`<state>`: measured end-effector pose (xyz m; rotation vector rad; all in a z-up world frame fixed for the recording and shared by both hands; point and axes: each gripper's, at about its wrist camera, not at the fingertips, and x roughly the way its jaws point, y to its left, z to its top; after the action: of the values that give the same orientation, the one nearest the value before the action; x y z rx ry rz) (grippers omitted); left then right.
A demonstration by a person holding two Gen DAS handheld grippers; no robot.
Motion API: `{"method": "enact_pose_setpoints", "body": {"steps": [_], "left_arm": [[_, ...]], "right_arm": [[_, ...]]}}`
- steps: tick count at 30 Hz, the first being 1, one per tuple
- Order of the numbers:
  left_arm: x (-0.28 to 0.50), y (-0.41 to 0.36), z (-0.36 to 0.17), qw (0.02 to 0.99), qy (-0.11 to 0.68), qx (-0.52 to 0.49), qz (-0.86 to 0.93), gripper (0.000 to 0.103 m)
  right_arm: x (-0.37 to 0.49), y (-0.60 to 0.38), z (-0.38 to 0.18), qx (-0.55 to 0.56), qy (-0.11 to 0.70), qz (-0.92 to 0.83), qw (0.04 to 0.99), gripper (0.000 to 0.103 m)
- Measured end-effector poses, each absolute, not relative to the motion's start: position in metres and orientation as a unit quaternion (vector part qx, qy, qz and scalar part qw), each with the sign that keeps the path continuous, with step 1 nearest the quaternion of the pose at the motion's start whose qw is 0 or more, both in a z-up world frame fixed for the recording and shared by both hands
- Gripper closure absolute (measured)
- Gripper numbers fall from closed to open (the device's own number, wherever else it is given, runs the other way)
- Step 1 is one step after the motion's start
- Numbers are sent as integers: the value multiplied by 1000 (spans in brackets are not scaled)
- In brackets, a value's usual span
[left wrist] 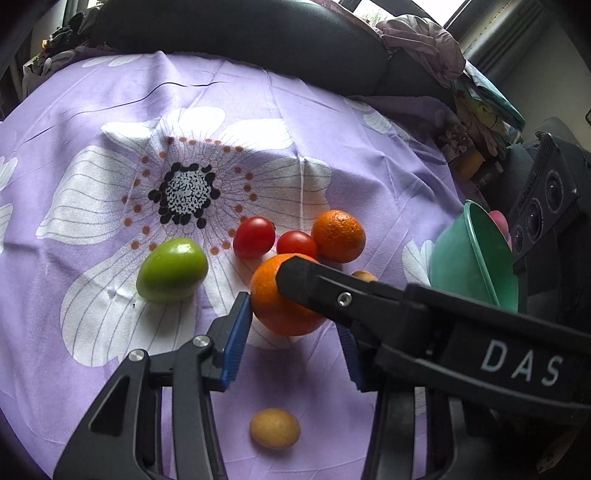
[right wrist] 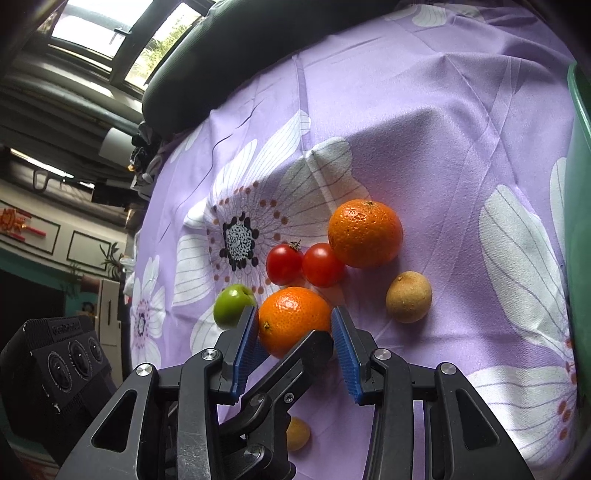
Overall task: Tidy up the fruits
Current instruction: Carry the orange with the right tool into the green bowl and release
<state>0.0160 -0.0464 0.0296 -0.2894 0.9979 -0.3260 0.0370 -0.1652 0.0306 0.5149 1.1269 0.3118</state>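
Note:
A near orange lies on the purple flowered cloth. My left gripper stands open around its near side; the left pad touches it. My right gripper brackets the same orange with both blue pads at its sides. The right gripper's finger crosses over the orange in the left wrist view. A second orange, two red tomatoes, a green fruit and small tan fruits lie around.
A green bowl stands tilted at the right, with something pink behind it. A black padded chair back borders the far edge of the cloth. Crumpled clothes pile at the far right.

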Motion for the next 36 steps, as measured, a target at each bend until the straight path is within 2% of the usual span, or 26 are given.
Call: {"method": "enact_pose_setpoints", "body": {"steps": [9,19,36], "left_arm": [[-10,-59,73,891,403,-107,-178,58],[-21,-107,109,907,349,-62,-229,58],[-22,-199,117,888,334,7,-316,58]], "right_arm": [[7,-172,77,228,453,155,848,58],[-22,-214,116,247,380,134,881,58],[-55,-307,121,335,324,65,883,58]]}}
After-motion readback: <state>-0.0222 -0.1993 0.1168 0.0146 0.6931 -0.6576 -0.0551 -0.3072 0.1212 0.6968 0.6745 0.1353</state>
